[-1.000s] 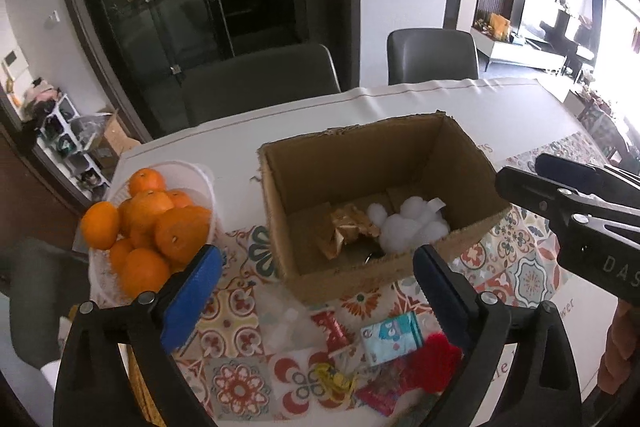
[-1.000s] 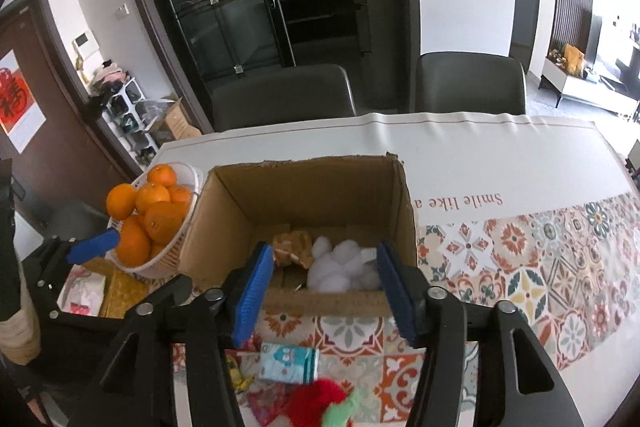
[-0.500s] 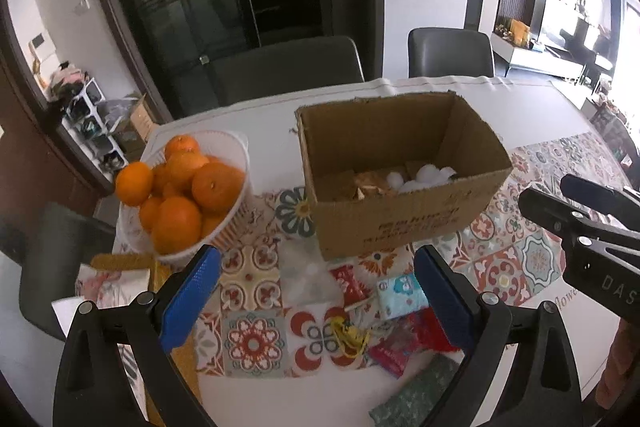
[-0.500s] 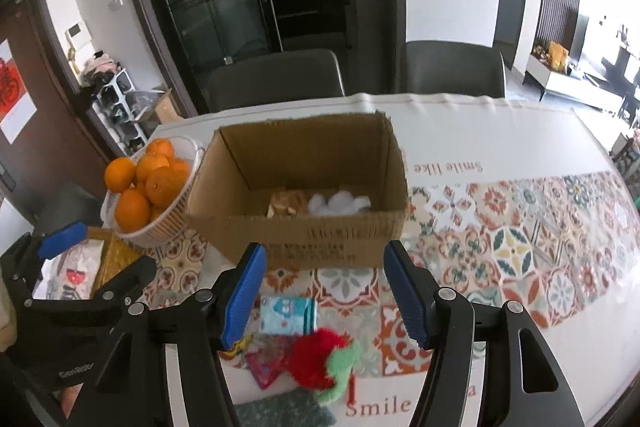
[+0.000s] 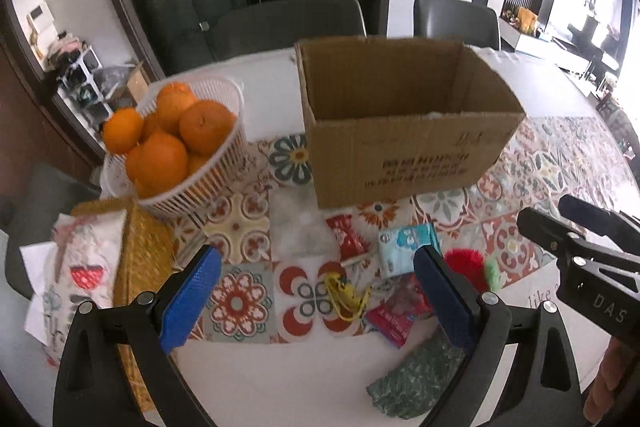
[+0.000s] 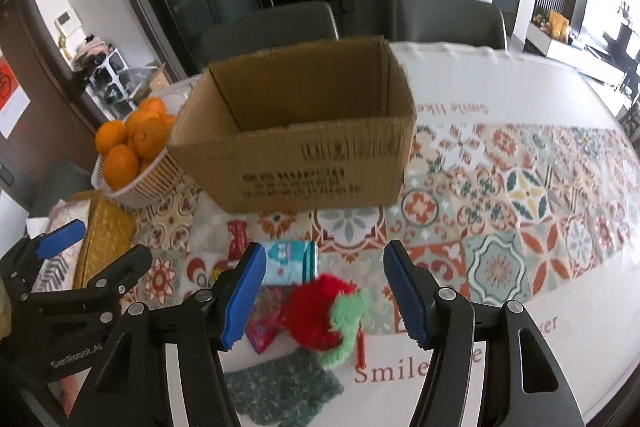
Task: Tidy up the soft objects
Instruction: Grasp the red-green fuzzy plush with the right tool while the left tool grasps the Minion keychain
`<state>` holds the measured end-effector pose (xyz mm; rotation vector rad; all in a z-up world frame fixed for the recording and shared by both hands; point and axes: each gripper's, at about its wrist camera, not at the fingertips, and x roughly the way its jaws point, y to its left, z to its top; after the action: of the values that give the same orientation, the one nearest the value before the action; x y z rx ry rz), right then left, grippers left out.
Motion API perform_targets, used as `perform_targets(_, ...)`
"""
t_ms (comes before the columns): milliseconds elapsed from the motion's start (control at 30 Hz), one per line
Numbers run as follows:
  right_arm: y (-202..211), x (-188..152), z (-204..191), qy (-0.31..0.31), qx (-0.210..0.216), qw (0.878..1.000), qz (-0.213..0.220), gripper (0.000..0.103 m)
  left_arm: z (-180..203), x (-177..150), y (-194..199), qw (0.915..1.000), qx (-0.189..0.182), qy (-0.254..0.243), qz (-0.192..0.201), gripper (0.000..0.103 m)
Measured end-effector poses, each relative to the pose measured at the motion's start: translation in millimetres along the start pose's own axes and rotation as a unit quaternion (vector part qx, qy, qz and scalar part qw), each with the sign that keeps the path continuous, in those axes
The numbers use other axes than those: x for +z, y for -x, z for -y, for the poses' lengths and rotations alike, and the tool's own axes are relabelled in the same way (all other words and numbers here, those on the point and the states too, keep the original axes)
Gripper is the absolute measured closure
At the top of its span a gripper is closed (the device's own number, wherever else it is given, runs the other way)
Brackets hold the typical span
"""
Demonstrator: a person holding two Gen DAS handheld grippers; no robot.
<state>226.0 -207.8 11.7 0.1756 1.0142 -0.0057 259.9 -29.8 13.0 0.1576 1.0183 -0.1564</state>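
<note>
A dining table (image 6: pixel 500 87) under a white cloth with a tiled, flowered runner fills both views, dark glass cabinets and grey chairs behind it. Nearest the cameras, both grippers hang over the near edge with their blue pads spread and nothing between them: the left gripper (image 5: pixel 316 301) stands wide above the runner, and the right gripper (image 6: pixel 325 293) is about half open, poised over the red plush toy (image 6: pixel 310 311) with its green fuzzy stem. Beside that toy lies a dark green knitted cloth (image 6: pixel 280 383) at the very edge, then a red wrapper (image 5: pixel 390 319), a yellow cord (image 5: pixel 340 293) and a light blue tissue pack (image 6: pixel 290 263) a little farther in. These look light and yielding (the plush should squash and spring back), so a pinch across the toy's red body seems safer than one on the thin stem, which could slip or bend away. Beyond the scatter stands the open cardboard box (image 6: pixel 304 163), likely the place for them; its contents are hidden from here. To its left a white basket of oranges (image 5: pixel 180 139) sits near the box.
</note>
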Motion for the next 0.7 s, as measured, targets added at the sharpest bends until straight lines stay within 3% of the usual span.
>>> perform_targets(700, -62, -36, 6, -0.018, 0.000, 0.996, -0.092, 0.040, 0, -31, -69, 0.9954, -0.013, 0.025, -0.092, 0.005)
